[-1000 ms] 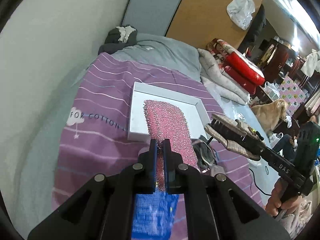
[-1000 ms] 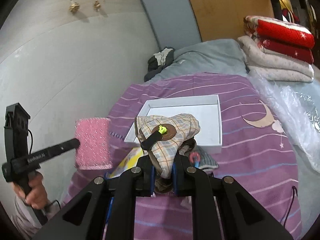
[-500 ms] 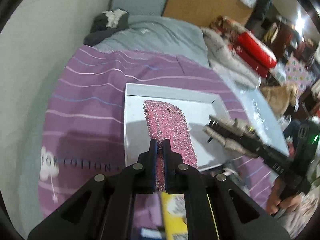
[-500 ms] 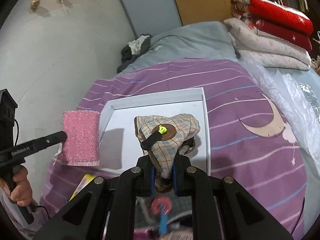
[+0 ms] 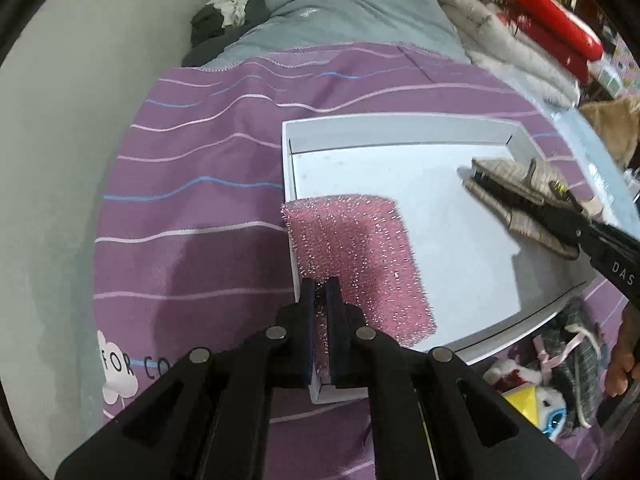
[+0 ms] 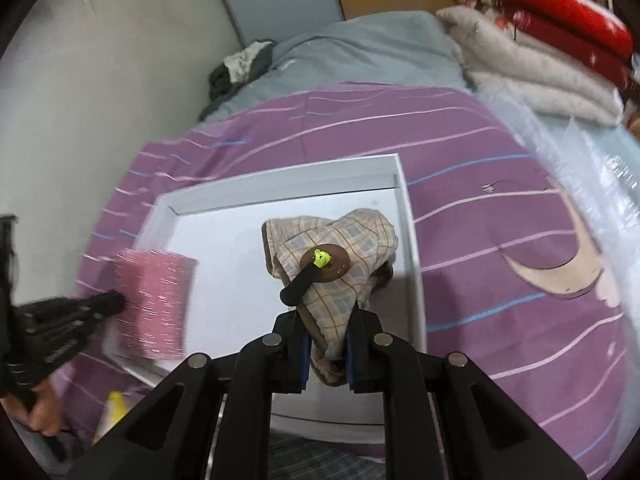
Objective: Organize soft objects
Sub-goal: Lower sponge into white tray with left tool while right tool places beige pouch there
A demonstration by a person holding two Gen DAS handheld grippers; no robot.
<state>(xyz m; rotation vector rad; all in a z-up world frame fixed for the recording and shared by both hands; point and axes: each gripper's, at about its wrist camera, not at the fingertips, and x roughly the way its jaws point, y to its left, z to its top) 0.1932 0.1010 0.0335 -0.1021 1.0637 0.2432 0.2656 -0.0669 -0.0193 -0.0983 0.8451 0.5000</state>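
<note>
Purple striped bedding now lies closer beneath both grippers, which have been lowered over the white tray. A pink sponge is pinched by the left gripper above the tray's left edge; a plaid pouch is clamped by the right gripper over its right side, so release looks near

The left claw is clamped on the near edge of a pink sponge, which hangs over the left rim of a white tray. The tray lies on a purple striped sheet on the bed. From the right, the right claw reaches over the tray, gripping a plaid cloth item (its exact form is hard to tell). A toy lies beside the tray's near right corner.
</note>
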